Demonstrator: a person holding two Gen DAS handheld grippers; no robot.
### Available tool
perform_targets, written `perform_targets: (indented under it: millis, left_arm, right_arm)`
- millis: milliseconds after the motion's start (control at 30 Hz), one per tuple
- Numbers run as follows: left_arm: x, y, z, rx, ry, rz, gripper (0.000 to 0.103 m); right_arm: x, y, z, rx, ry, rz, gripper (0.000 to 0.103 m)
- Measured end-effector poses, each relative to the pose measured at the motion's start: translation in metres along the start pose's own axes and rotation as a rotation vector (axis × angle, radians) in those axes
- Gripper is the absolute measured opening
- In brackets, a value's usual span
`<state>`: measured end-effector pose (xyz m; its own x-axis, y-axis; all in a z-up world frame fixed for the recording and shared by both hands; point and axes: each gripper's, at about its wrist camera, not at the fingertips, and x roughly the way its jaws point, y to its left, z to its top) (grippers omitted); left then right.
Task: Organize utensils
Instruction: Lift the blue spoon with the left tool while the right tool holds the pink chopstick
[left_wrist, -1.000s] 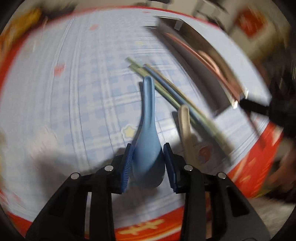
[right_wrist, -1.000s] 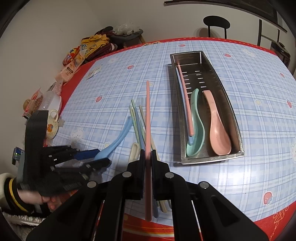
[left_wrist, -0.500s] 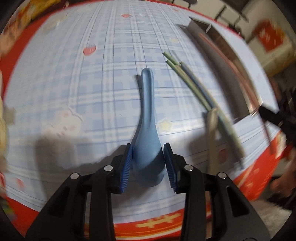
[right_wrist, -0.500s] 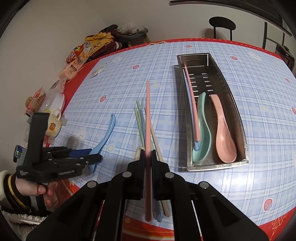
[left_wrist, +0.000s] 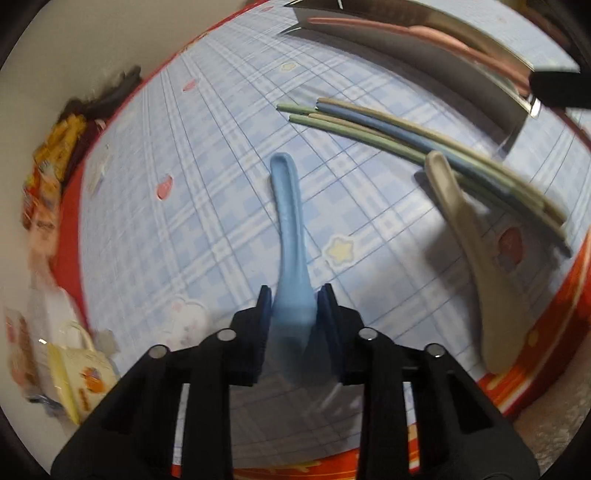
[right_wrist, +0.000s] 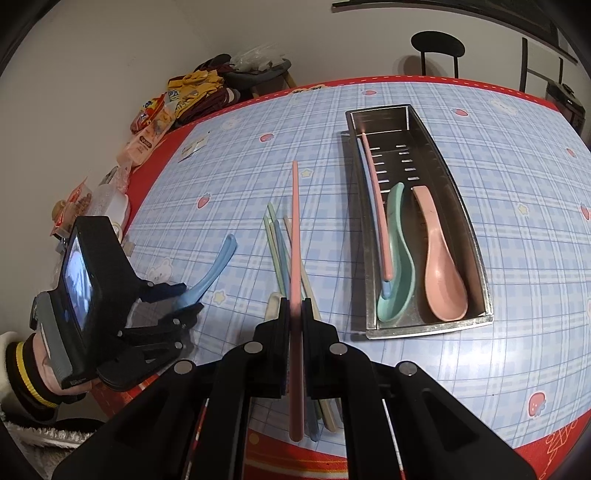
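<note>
While the left gripper (left_wrist: 294, 295) pinches the bowl of the blue spoon (left_wrist: 288, 218) over the table (right_wrist: 229, 177) and the right gripper (right_wrist: 294, 310) clamps a pink chopstick (right_wrist: 295, 229) mid-shaft, both look light, rigid and smooth, likely to pivot in the grip.

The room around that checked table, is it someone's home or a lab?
Most likely a home dining area: a blue plaid tablecloth with strawberry prints, a round black chair by the wall, and snack packets piled at the table's edge.
</note>
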<state>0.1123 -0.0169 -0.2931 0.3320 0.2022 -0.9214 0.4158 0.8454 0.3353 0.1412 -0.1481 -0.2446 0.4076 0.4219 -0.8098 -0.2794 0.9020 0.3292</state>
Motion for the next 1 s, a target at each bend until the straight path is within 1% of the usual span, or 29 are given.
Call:
perform_targets:
  millis: [33,133,167,200,267,333,467,533,567,600,633,667,733,867,1000]
  left_arm:
    - [-0.002,0.0,0.0,0.002,-0.005,-0.009,0.027]
    - [-0.016,0.008,0.001,-0.048,-0.043,-0.058,0.013]
    - [-0.02,0.018,0.002,-0.107,-0.052,-0.129,0.009]
    - [-0.018,0.026,0.005,-0.151,-0.047,-0.179,0.008]
    - [-0.016,0.039,0.001,-0.242,-0.037,-0.255,0.007]
    - [-0.013,0.044,-0.004,-0.281,-0.026,-0.275,0.007]
    - [-0.004,0.056,-0.015,-0.388,-0.01,-0.358,0.007]
    - [-0.003,0.061,-0.02,-0.431,-0.018,-0.398,0.008]
    - [-0.002,0.065,-0.022,-0.461,-0.028,-0.427,0.011]
    - [-0.002,0.067,-0.023,-0.478,-0.034,-0.437,0.014]
    - [-0.002,0.068,-0.024,-0.497,-0.041,-0.45,0.023]
    - [-0.002,0.071,-0.025,-0.512,-0.049,-0.464,0.025]
    - [-0.003,0.074,-0.026,-0.536,-0.069,-0.489,0.026]
    - [0.007,0.08,-0.024,-0.558,-0.072,-0.5,0.026]
    - [0.021,0.09,-0.02,-0.601,-0.074,-0.555,0.027]
  right_arm:
    - [-0.001,0.0,0.0,0.001,-0.001,0.0,0.007]
    - [-0.003,-0.003,-0.001,0.009,-0.007,-0.003,0.007]
    - [-0.003,-0.003,-0.002,0.012,-0.008,-0.003,0.007]
    - [-0.003,-0.004,-0.002,0.017,-0.008,-0.004,0.007]
    - [-0.003,-0.005,-0.002,0.024,-0.006,-0.004,0.007]
    - [-0.003,-0.004,-0.003,0.021,-0.006,-0.004,0.007]
    - [-0.002,-0.003,-0.002,0.016,-0.003,-0.005,0.007]
    - [-0.002,-0.003,-0.002,0.017,0.0,-0.005,0.007]
    - [-0.001,-0.002,-0.002,0.017,0.001,-0.006,0.007]
    - [-0.001,-0.002,-0.002,0.015,0.003,-0.006,0.007]
    - [0.0,-0.002,-0.001,0.013,0.005,-0.007,0.007]
    - [0.001,-0.001,-0.001,0.011,0.006,-0.006,0.007]
    - [0.001,-0.001,-0.001,0.008,0.01,-0.007,0.007]
    - [0.001,-0.002,0.0,0.01,0.012,-0.016,0.007]
    - [0.001,-0.005,-0.001,0.018,0.014,-0.026,0.007]
